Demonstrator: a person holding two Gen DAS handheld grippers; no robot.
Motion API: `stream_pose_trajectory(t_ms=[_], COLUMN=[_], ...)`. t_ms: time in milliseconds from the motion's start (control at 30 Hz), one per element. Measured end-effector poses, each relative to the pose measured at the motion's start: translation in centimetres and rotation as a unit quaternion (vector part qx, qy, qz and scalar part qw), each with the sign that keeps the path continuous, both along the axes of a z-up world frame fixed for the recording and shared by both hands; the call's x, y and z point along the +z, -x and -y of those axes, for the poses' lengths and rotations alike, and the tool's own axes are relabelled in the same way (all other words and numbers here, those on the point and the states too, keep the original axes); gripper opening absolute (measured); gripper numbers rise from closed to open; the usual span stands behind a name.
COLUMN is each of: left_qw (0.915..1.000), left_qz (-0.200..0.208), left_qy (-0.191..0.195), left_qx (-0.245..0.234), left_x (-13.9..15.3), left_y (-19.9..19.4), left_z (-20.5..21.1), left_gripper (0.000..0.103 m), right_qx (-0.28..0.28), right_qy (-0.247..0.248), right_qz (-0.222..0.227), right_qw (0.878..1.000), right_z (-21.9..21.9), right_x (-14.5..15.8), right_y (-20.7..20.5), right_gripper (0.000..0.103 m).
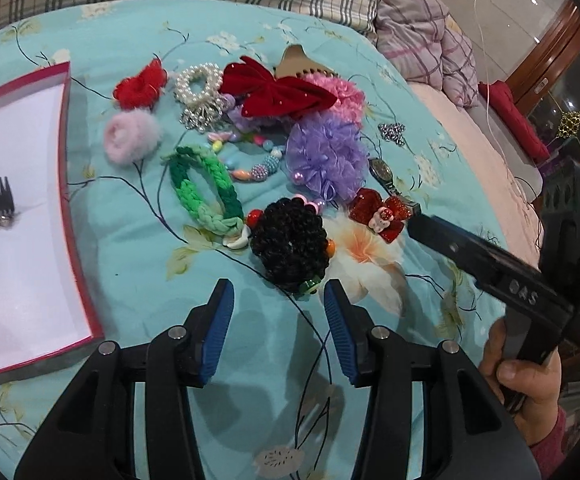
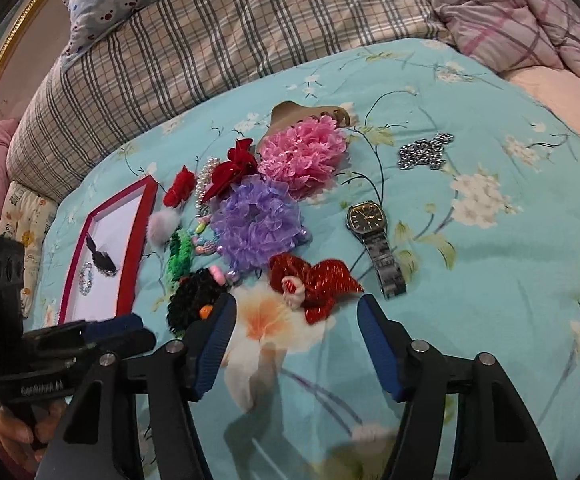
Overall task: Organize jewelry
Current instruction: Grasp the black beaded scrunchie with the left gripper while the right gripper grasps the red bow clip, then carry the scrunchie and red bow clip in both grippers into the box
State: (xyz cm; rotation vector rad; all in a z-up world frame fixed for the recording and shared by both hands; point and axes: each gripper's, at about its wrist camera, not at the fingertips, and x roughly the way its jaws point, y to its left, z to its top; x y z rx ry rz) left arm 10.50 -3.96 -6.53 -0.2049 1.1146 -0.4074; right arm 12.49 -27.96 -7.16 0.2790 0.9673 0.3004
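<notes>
Left wrist view: our right gripper (image 1: pixel 414 216) reads "OAS"; both it and our left gripper (image 1: pixel 279 292) stand apart, empty.

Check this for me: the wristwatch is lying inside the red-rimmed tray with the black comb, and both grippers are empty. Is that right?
Not quite. The wristwatch lies on the teal bedspread, outside the red-rimmed tray, as the right wrist view shows. The black comb is in the tray, and the left gripper and right gripper are empty.

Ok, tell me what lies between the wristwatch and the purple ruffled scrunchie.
Nothing lies there: in the right wrist view only bare bedspread separates the wristwatch from the purple ruffled scrunchie. The red glitter bow sits nearer the camera, below that gap.
</notes>
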Motion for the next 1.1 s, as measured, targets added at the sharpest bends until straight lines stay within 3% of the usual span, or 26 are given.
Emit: stream_pose_trajectory(t_ms=[167,200,233,267,400,600,667,767,1100], left_qw=[1.0000,0.9999,0.9999,0.9998,0.9996,0.9998,0.9998,0.9996,0.9986], left_qz=[-0.007,-0.009,-0.013,-0.015,-0.025,-0.016,-0.011,-0.007,0.032], left_qy=[0.001,0.001,0.000,0.000,0.006,0.005,0.008,0.022,0.029], left_qx=[-0.006,-0.009,-0.011,-0.011,-0.014,-0.013,-0.012,-0.014,-0.030], left_x=[-0.6,-0.8,-1.0,-1.2,-2.1,-2.8,-2.9,-2.8,0.1], left_y=[-0.6,-0.8,-1.1,-1.4,-2.5,-4.0,-4.2,-4.2,-1.3], left_z=[0.7,0.8,1.0,1.2,1.8,2.3,2.1,1.7,0.3], left_gripper=[0.045,0.045,0.045,0.045,0.045,0.045,0.034,0.030,0.026], right_qx=[0.012,0.013,0.013,0.013,0.016,0.003,0.000,-0.005,-0.001], right_qy=[-0.004,-0.004,-0.004,-0.007,-0.021,-0.026,-0.034,-0.042,-0.043], right_qz=[-0.016,-0.023,-0.030,-0.037,-0.028,-0.010,-0.012,-0.011,-0.003], right_qw=[1.000,1.000,0.999,0.999,0.999,1.000,0.999,0.999,0.999], right_z=[-0.2,-0.2,-0.2,-0.1,0.6,1.5,1.8,2.0,1.4], right_x=[-1.5,-1.9,-2.3,-2.7,-2.5,-1.5,-1.5,-1.4,-0.3], right_y=[-2.0,-2.4,-2.8,-3.0,-3.0,-2.5,-2.3,-2.2,-0.6], right_gripper=[0.060,0.053,0.037,0.028,0.019,0.018,0.018,0.018,0.018])
